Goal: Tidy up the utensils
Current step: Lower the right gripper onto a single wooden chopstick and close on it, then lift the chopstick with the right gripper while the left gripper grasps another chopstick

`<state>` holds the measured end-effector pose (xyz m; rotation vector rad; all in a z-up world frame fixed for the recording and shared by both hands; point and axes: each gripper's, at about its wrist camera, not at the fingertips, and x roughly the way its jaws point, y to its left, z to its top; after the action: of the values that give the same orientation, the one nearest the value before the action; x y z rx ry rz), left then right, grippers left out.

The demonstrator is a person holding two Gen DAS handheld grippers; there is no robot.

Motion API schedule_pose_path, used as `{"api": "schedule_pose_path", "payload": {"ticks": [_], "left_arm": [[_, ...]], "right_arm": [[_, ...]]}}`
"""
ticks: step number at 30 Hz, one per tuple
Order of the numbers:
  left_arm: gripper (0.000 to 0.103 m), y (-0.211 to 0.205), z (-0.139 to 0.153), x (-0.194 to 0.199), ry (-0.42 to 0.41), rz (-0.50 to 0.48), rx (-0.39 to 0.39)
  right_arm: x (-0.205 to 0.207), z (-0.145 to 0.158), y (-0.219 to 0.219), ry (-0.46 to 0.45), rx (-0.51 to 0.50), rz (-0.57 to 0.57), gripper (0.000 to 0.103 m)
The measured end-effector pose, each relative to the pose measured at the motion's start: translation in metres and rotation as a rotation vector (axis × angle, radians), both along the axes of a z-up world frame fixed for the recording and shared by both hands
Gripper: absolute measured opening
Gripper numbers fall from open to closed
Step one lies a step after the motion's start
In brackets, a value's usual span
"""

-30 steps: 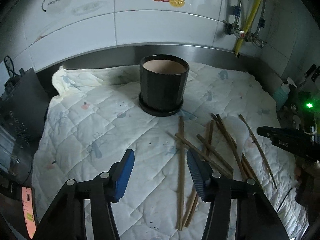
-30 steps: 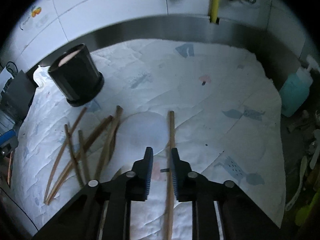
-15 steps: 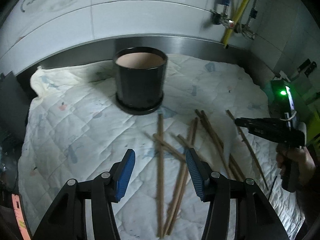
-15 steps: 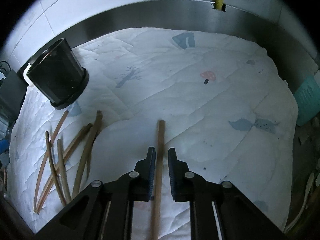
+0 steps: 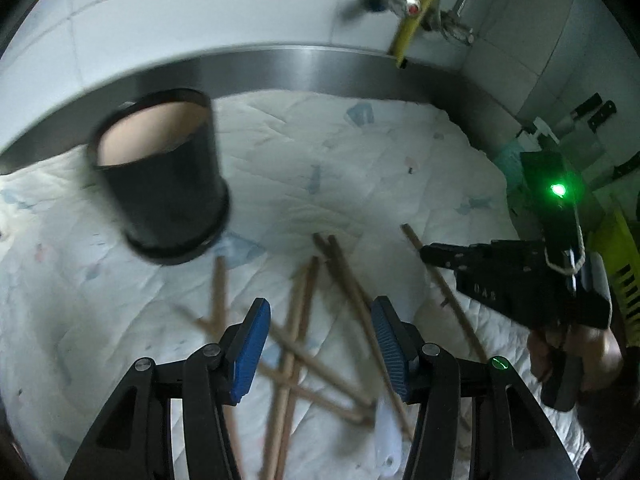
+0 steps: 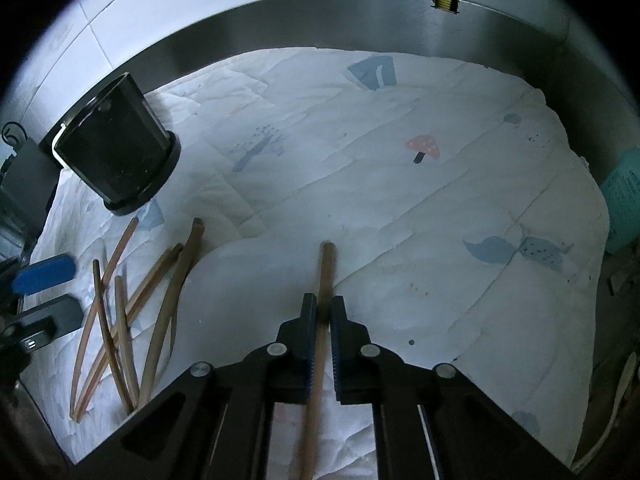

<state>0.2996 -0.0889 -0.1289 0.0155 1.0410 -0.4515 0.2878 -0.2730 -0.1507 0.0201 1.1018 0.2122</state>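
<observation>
Several wooden chopsticks [image 5: 304,320] lie scattered on a white quilted cloth [image 5: 320,184]. A black holder cup [image 5: 164,176] stands at the back left, also in the right wrist view [image 6: 116,152]. My left gripper [image 5: 318,340] is open, hovering over the chopstick pile. My right gripper [image 6: 324,316] is shut on a single chopstick [image 6: 326,268], whose tip points forward; it shows from the left wrist view [image 5: 440,260] at the right, with the chopstick [image 5: 412,236] in it. The pile shows at the left of the right wrist view [image 6: 132,312].
A steel counter rim [image 6: 320,12] and tiled wall run behind the cloth. A teal bottle [image 6: 624,200] stands at the right edge. A yellow pipe [image 5: 416,8] with valves is at the back. A dark appliance [image 6: 24,184] stands left of the cup.
My left gripper has moved forward and right over the chopstick pile. My right gripper has closed further onto its chopstick and the view has dropped closer to the cloth.
</observation>
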Motion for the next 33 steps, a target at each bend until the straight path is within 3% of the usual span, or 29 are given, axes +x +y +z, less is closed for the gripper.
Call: {"api": "schedule_pose_path", "payload": {"ticks": [10,22,33], "left_arm": [[0.027,-0.031,-0.044,0.036,0.082,-0.066,0.025],[0.026,-0.043,-0.059,0.052,0.147,-0.094,0.005],[0.015,-0.047,-0.064,0.054,0.158,-0.127,0.008]], "right_arm": [[-0.006,-0.001,-0.003,0.012,0.003,0.015,0.009],[-0.003,-0.003,-0.001,0.026,-0.007,0.035,0.011],[0.000,-0.002,0.003,0.032,-0.038,0.046,0.012]]}}
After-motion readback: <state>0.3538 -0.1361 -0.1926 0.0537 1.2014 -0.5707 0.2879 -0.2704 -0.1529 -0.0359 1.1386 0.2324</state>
